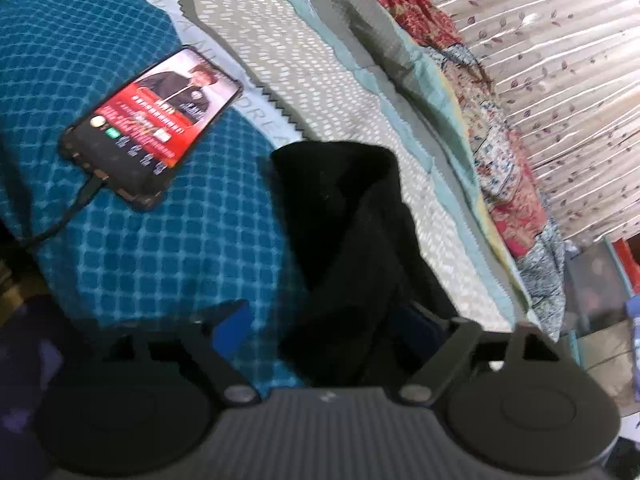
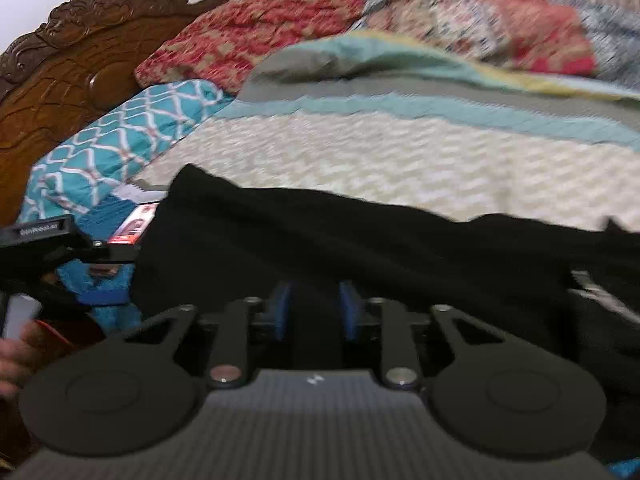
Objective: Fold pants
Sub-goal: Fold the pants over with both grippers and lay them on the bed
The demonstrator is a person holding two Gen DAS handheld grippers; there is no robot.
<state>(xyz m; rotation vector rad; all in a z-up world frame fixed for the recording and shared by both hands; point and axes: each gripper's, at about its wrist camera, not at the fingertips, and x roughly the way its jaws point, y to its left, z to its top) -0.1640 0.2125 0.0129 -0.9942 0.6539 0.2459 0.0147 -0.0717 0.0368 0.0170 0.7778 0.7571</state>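
The black pants [image 1: 340, 216] lie on the bed, with one bunched end reaching toward the phone. My left gripper [image 1: 326, 312] stands open wide around this end. Its left blue pad [image 1: 232, 320] is clear of the cloth and its right pad is hidden behind the fabric. In the right wrist view the pants [image 2: 360, 240] stretch across the bed as a long dark band. My right gripper [image 2: 315, 304] is shut on a fold of them, with its blue pads [image 2: 282, 308] close together and black cloth between. The left gripper [image 2: 112, 276] shows at the left edge, held by a hand [image 2: 16, 352].
A lit phone [image 1: 152, 128] with a charging cable lies on the teal checked cover [image 1: 160, 248], close to the pants' end. Beyond are the beige dotted bedspread [image 1: 320, 80], a red floral quilt [image 2: 280, 28], a carved wooden headboard [image 2: 72, 80] and a curtain [image 1: 540, 60].
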